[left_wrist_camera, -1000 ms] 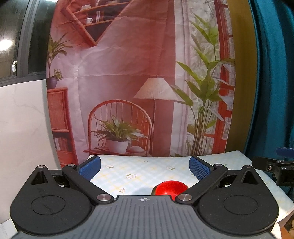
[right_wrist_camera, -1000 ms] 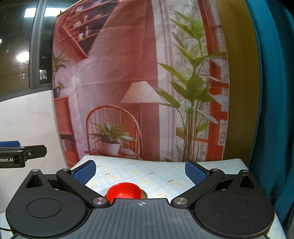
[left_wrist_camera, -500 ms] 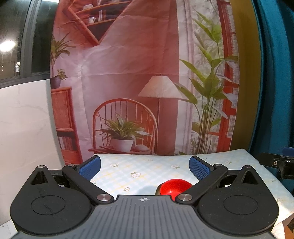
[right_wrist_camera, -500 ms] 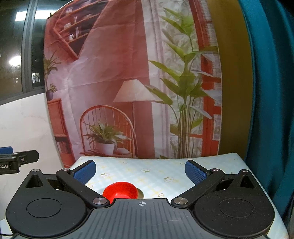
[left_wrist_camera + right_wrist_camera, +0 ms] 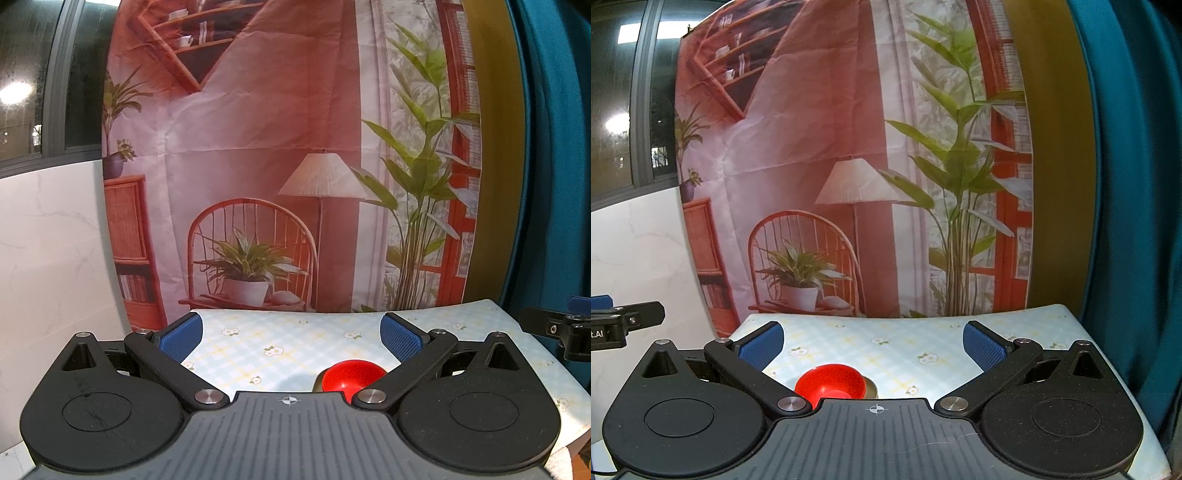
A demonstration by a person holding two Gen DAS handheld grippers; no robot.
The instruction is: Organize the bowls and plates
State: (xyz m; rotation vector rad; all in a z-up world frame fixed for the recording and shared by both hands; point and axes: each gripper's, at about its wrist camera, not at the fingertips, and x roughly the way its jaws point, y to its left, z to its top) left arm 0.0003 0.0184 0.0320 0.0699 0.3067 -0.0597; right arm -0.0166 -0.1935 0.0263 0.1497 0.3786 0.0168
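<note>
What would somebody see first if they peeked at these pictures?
The bright red bowl jumps out, sitting on the flowery tablecloth low in the right wrist view, with a duller bowl touching its right side. Behind the table hangs a big backdrop printed with a lamp, chair and plants. Both grippers, left and right, have their blue fingers spread wide, holding nothing.

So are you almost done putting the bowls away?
Not really, it looks like the start. Nothing looks sorted yet. The left claw and right claw are both open and hold nothing. The red bowl sits on the flowery tablecloth with a darker dish peeking out beside it, mostly hidden. Both are left to pick up. No plates show in either view.
</note>
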